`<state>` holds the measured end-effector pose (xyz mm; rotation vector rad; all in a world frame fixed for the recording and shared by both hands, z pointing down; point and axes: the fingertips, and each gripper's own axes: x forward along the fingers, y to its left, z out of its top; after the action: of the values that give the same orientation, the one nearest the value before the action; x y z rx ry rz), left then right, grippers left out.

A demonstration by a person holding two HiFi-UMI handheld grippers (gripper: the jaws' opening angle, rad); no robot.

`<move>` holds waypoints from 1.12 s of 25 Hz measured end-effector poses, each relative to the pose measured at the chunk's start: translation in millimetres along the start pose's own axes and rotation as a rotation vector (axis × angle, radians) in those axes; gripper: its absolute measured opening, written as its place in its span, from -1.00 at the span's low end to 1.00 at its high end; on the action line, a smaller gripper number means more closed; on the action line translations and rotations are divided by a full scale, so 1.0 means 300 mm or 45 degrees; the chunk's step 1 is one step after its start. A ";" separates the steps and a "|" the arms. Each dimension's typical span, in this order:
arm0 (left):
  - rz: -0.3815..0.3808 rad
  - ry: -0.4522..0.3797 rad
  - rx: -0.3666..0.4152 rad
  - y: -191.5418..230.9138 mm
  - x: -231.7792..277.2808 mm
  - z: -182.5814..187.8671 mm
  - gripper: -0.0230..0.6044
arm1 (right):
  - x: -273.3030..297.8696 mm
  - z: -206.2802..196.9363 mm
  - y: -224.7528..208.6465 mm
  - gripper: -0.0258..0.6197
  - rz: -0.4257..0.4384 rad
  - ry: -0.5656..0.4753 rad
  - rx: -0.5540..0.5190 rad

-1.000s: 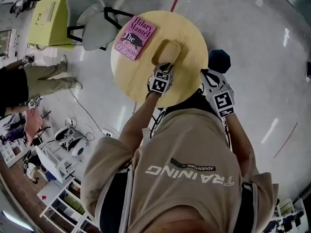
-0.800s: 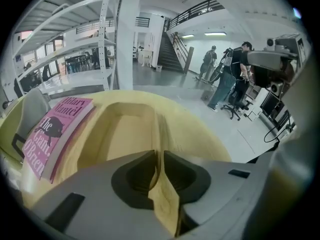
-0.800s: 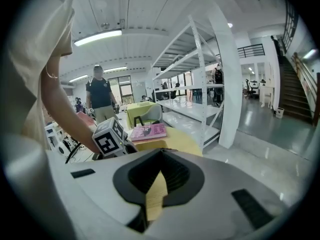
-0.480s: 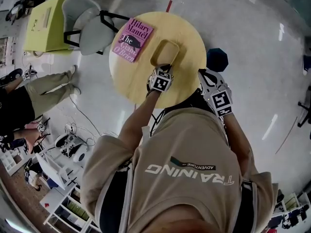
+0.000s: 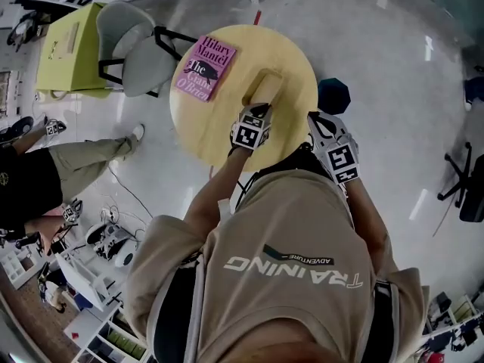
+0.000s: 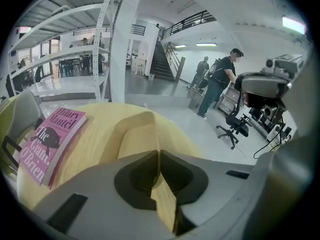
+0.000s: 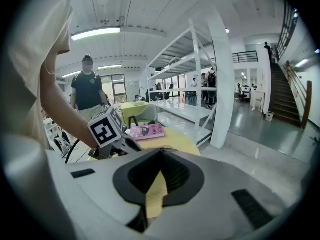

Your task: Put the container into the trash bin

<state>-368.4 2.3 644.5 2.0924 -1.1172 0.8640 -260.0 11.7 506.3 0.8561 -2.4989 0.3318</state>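
Note:
A tan open container (image 5: 262,88) sits tipped up on one side over the round yellow table (image 5: 291,51). My left gripper (image 5: 257,110) is shut on its near wall. In the left gripper view that thin wall of the container (image 6: 134,136) runs straight into the closed jaws of the left gripper (image 6: 159,156). My right gripper (image 5: 318,121) hangs off the table's right edge, shut with nothing in it; its own view shows the right gripper (image 7: 160,173) closed on air. A dark trash bin (image 5: 333,95) stands on the floor just right of the table.
A pink book (image 5: 206,68) lies on the table's left side. A grey chair (image 5: 140,36) and a yellow-green cabinet (image 5: 72,25) stand behind it. A person (image 5: 38,176) stands at the left, a black office chair (image 5: 465,187) at the far right.
The container has tipped from lying flat with its opening up to standing on its side in the left gripper. The person at the left has walked on.

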 end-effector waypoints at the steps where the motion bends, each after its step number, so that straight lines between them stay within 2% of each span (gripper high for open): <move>1: -0.010 -0.009 0.000 -0.010 -0.004 0.002 -0.85 | -0.011 -0.003 0.003 -0.92 -0.015 -0.001 0.005; 7: -0.091 -0.046 0.019 -0.080 0.018 0.018 -0.85 | -0.083 -0.061 -0.022 -0.92 -0.135 0.004 0.052; 11: -0.151 -0.066 0.068 -0.165 0.045 0.079 -0.85 | -0.174 -0.109 -0.080 -0.92 -0.244 0.005 0.111; 17: -0.203 -0.064 0.132 -0.312 0.100 0.168 -0.85 | -0.302 -0.172 -0.208 -0.92 -0.341 -0.017 0.189; 21: -0.197 -0.040 0.145 -0.405 0.168 0.212 -0.85 | -0.375 -0.219 -0.323 -0.92 -0.354 -0.076 0.302; 28: -0.120 -0.019 0.117 -0.543 0.293 0.339 -0.85 | -0.486 -0.305 -0.541 -0.92 -0.284 -0.090 0.298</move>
<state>-163.4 -40.7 617.5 2.2111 -0.9948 0.8709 -24.6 -5.6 522.5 1.2473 -2.4287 0.5328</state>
